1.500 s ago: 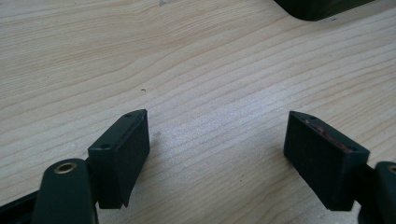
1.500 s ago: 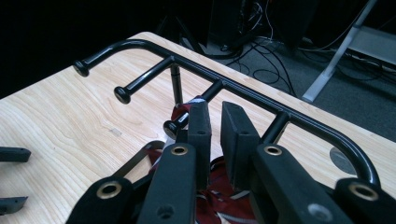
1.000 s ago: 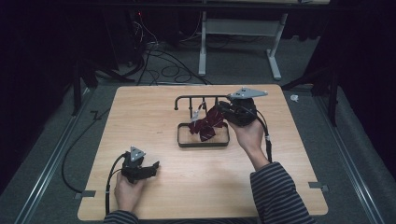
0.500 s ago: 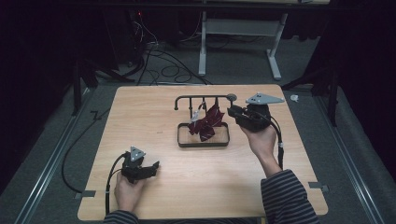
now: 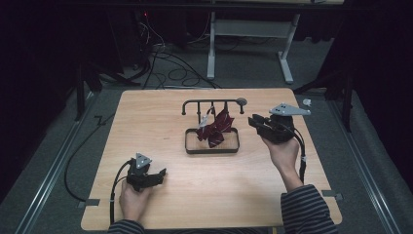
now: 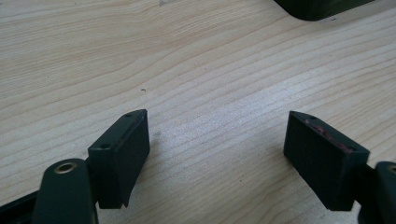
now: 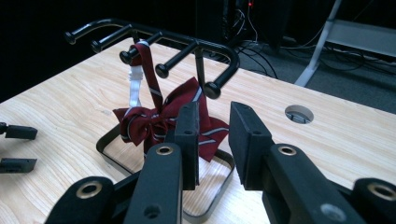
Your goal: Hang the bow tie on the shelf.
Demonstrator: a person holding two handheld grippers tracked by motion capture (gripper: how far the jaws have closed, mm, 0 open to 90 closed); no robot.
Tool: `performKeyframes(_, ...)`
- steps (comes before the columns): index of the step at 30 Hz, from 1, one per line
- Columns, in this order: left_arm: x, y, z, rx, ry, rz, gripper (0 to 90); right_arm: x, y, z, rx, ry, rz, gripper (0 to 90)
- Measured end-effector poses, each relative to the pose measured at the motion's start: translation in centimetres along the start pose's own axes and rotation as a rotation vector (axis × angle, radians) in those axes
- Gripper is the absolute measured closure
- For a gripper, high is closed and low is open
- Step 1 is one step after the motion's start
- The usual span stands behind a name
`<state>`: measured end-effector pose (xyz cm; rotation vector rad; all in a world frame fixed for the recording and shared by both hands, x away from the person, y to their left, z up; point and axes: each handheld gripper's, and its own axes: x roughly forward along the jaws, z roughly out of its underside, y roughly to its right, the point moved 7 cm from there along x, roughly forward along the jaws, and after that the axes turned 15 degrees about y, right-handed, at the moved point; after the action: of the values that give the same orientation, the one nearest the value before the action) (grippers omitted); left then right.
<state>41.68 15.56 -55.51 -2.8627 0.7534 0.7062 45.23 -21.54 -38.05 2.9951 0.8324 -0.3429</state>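
Bow tie (image 5: 215,129), dark red with pale stripes, hangs by its strap from a peg of the black rack (image 5: 213,103) at the middle of the light wooden table (image 5: 160,122). We see the right gripper (image 5: 255,122) just beside it, its jaws having just been opening, a narrow gap, nothing between them. The left gripper (image 5: 159,175) rests near the table's front edge, jaws wide and empty. Behind, we note grey floor, loose cables (image 5: 160,53) and a white desk frame (image 5: 253,29) in a dark room.
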Motion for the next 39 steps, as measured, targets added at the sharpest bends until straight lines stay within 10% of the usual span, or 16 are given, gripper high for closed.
performKeyframes(39, 0.0, 0.0, 0.0, 0.000, 0.000, -0.001, 23.0, -6.4, 2.5, 3.2, 0.027, 0.026, 0.076, 73.4)
